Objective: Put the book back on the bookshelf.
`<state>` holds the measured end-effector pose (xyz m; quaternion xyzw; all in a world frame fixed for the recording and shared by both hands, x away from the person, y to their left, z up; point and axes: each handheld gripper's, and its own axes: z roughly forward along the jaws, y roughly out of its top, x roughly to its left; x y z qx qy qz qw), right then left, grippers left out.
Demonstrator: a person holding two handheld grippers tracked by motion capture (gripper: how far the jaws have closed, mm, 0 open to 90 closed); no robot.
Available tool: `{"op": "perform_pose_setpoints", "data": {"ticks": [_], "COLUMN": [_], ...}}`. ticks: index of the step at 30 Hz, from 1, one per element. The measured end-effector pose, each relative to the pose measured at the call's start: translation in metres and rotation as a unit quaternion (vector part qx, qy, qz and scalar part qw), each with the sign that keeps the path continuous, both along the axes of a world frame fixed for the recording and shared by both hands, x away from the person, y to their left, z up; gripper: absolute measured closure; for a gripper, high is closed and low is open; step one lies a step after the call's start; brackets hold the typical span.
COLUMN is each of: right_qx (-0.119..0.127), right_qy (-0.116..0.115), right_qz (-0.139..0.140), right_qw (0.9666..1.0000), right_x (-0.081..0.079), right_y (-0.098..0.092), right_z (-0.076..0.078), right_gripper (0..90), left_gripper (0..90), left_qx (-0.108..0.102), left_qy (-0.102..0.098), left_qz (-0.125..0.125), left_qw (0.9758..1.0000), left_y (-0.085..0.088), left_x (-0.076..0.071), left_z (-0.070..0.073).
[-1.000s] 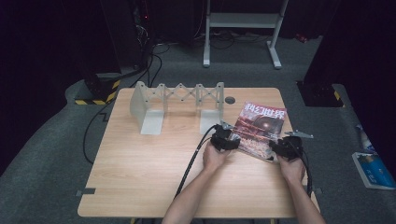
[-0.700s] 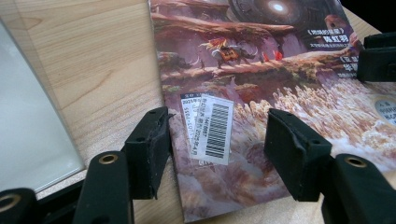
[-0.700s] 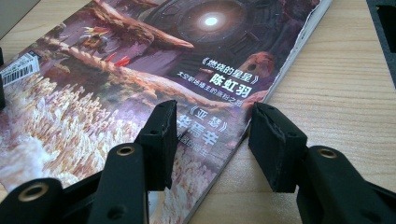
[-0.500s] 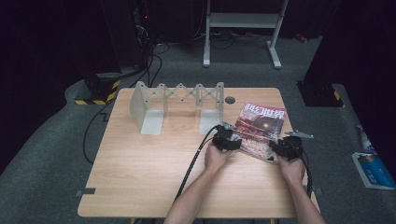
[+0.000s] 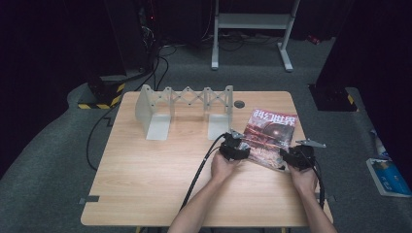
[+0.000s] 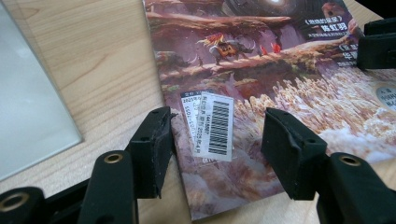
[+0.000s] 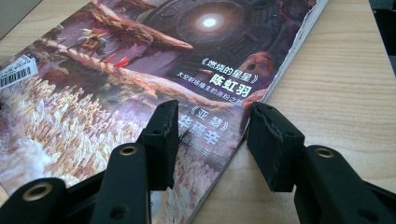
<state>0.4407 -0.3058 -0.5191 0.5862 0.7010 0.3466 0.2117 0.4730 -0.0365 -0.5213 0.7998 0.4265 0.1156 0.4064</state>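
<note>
We crouch 2 grippers at magazine, flat on table, right of centre. Left gripper agape astride near-left corner; right gripper agape astride spine edge. Thin, floppy, glossy: take near edges.

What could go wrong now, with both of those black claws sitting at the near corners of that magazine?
The magazine lies flat on the table, so the left gripper and right gripper, both open astride its edges, may just slide over the glossy cover without catching it. If one does catch, it may pinch only the cover, creasing or tearing it. A push could also shove the magazine toward the grey rack.
</note>
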Motion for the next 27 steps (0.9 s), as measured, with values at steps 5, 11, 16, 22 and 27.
{"op": "perform_pose_setpoints", "data": {"ticks": [5,11,16,22,27], "right_qx": [0.001,-0.010,-0.018,-0.021,-0.027], "right_qy": [0.001,0.000,-0.003,-0.006,-0.009], "right_qz": [0.002,0.012,0.020,0.033,0.042], "right_qw": [1.0000,0.9999,0.9996,0.9992,0.9987], "right_x": [-0.008,-0.018,-0.026,-0.037,-0.044], "right_y": [0.001,0.004,0.007,0.008,0.010], "right_z": [0.000,0.001,0.001,0.001,0.001], "right_gripper": [53.1,53.1,53.1,53.0,53.1], "left_gripper": [43.4,43.6,43.6,43.6,43.7], "left_qx": [0.002,0.005,0.005,0.007,0.005], "left_qy": [0.003,0.005,0.010,0.013,0.015], "left_qz": [-0.008,-0.015,-0.019,-0.026,-0.031], "left_qw": [1.0000,0.9999,0.9997,0.9996,0.9994], "left_y": [0.003,0.007,0.010,0.014,0.018], "left_x": [-0.008,-0.017,-0.026,-0.036,-0.044], "left_z": [0.001,0.001,0.002,0.003,0.003]}}
